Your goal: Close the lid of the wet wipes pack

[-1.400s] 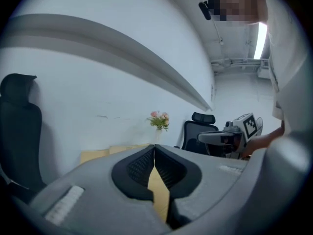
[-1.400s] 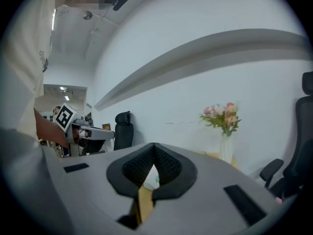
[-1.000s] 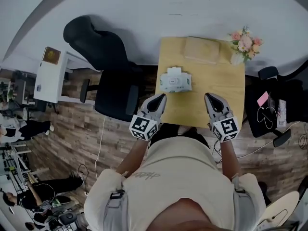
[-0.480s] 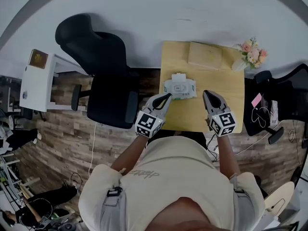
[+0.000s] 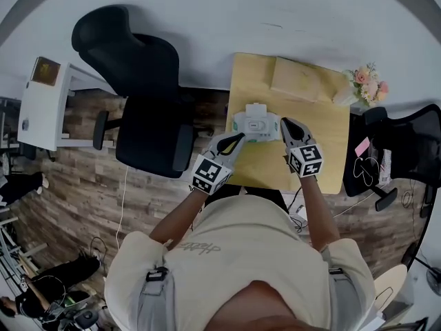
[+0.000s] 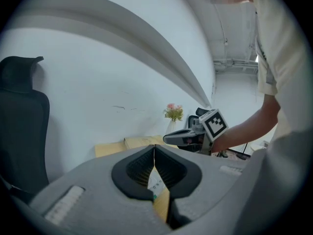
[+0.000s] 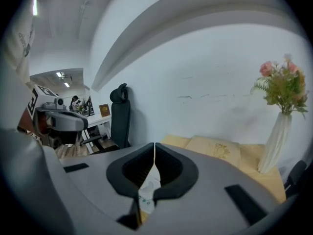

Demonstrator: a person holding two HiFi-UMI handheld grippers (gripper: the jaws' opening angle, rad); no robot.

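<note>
The white wet wipes pack (image 5: 255, 125) lies on the wooden table (image 5: 324, 154), near its left front part. A small white flap (image 5: 255, 107) sticks out on the pack's far side and looks like the raised lid. My left gripper (image 5: 237, 137) is shut and empty, its tip just short of the pack's near left corner. My right gripper (image 5: 284, 122) is shut too, its tip at the pack's right end. Part of the pack (image 6: 156, 182) shows below the closed tips in the left gripper view. The pack (image 7: 148, 187) shows the same way in the right gripper view.
A beige cushion (image 5: 298, 79) lies at the table's far side, and a white vase of pink flowers (image 5: 365, 85) stands at the far right corner. A black office chair (image 5: 148, 126) is left of the table, and another chair (image 5: 406, 150) is to the right.
Both grippers have moved forward to the pack. The right one shifted left to the pack's right end. The left one closed in on its near left corner.
</note>
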